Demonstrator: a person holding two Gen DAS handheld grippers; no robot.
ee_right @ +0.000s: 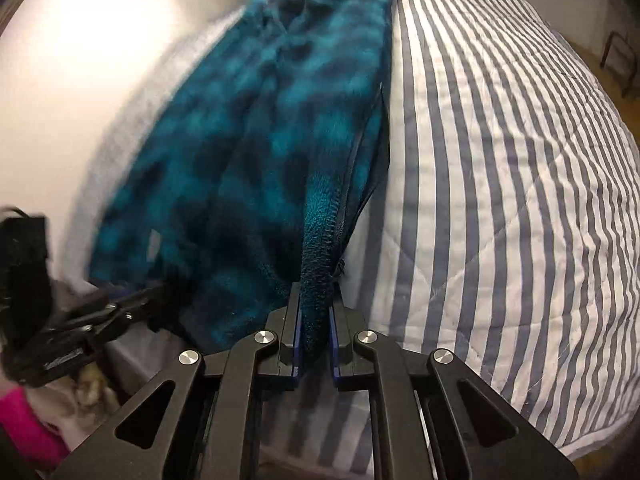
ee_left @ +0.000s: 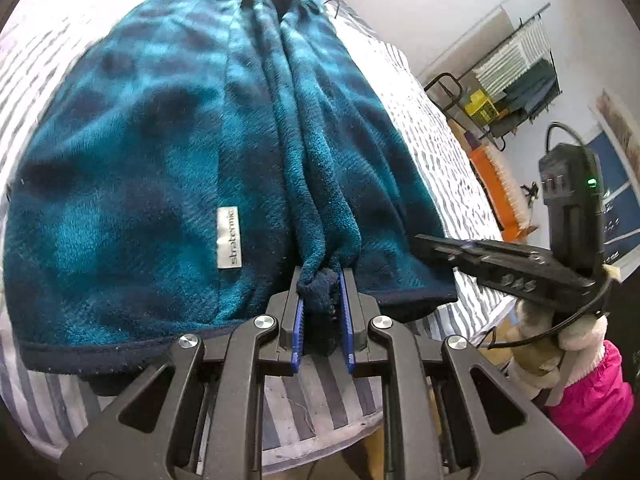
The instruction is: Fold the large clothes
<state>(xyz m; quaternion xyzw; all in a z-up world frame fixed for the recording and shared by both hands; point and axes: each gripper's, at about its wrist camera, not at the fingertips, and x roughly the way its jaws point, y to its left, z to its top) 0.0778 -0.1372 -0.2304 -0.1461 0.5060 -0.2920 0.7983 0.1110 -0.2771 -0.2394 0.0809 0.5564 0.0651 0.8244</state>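
Left tool (ee_left: 323, 312) first: its blue-padded fingers (ee_left: 298, 332) are clenched on a bunched, dark-edged corner of the teal fleece garment (ee_left: 160, 152), right at the near hem. That garment sprawls across the striped bed quilt (ee_left: 436, 132), stretching away from the tool in long ridges, with a white fabric label (ee_left: 228, 238) lying flat on its left panel. A dark hem band runs along the near edge, hanging just over the side of the bed.

Moving rightward in the left wrist view, the right tool (ee_left: 424, 242) comes in from the side, its tip just beside the garment's near right corner, held by a hand in a pale fuzzy cuff and pink sleeve (ee_left: 592, 396). Behind it, a black rack (ee_left: 516, 72) stands against the wall.

Over to the right wrist view: the right tool (ee_right: 315, 340) is gripping a fold of the garment (ee_right: 256, 128) along its zipper edge (ee_right: 340, 216), the fabric pinched tight between the pads. Teal fleece fills the left half, blurred; the quilt (ee_right: 500, 152) spreads out wide on the right.
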